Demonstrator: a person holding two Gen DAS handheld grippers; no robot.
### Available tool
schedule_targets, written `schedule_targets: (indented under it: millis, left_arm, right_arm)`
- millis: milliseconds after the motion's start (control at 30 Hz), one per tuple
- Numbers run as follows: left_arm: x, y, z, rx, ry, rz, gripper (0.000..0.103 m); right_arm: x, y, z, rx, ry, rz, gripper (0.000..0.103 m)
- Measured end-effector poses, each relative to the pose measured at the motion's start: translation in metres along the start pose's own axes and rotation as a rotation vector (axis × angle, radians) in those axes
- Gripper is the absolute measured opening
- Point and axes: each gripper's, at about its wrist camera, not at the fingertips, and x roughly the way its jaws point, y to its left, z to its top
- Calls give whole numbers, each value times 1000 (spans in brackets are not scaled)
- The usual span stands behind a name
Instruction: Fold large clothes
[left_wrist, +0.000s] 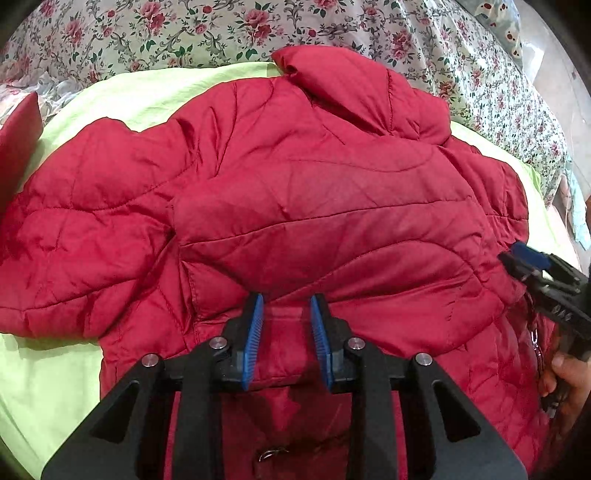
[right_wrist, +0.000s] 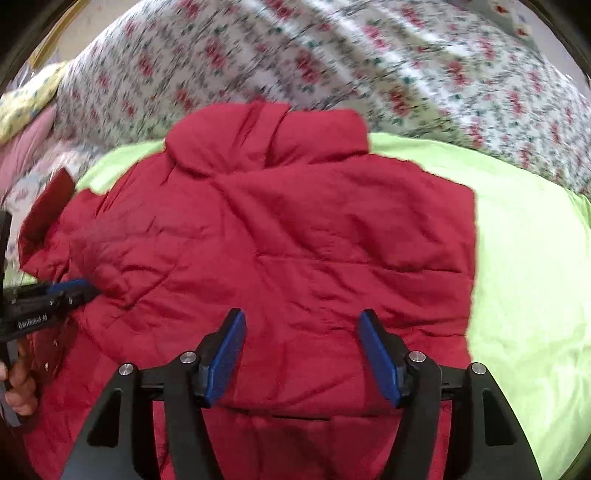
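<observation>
Floral bedding (left_wrist: 443, 55) with red roses covers the bed at the back, and over it lies a lime-green sheet (left_wrist: 44, 387) that carries a red quilted jacket (left_wrist: 314, 184). It lies spread flat across the green sheet, collar (right_wrist: 266, 136) toward the floral bedding, one sleeve (left_wrist: 74, 258) folded across at the left of the left wrist view.

At the jacket's near part, the left gripper (left_wrist: 287, 325) points down, its blue-padded fingers (left_wrist: 255, 332) set narrowly apart with a puffed fold of the red fabric bulging just beyond their tips; whether the pads actually pinch the cloth cannot be told from this angle. A small metal hook (left_wrist: 271, 453) shows on the fabric below.

Over the jacket's lower panel, the right gripper (right_wrist: 301, 354) hovers with its fingers (right_wrist: 225, 362) spread wide and released, nothing pressed between them. Its view is smeared by motion blur. A hand (left_wrist: 569, 376) holds its handle at the right edge of the left wrist view.
</observation>
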Motion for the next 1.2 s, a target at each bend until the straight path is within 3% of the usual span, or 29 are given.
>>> schedule_targets:
  millis: [100,233,267,400,600,967,1200]
  left_arm:
    - [-3,-2,1,22,-5,-12,26]
    - [-15,5,-2,19,-1,-45,26]
    - [-20,7,-3,16,-5,-40,31]
    - [-49,17,-11,17,-65,55,57]
    - [-68,57,-15,-53,-85,132,57]
    - [-104,114,3,-176,-133,229,64]
    - [-104,154,39,-210,-179,448,70]
  right_arm:
    - [23,1,-7,-38,67,-17,67]
    - [27,-2,-5,-42,71,-15,69]
    - [25,-2,-4,-41,69,-15,69]
    - [12,-8,-4,3,53,23,69]
    - [-18,-8,-9,46,20,104,71]
    - [-49,6,-33,98,67,271,72]
    - [-70,16,-49,79,76,311,72]
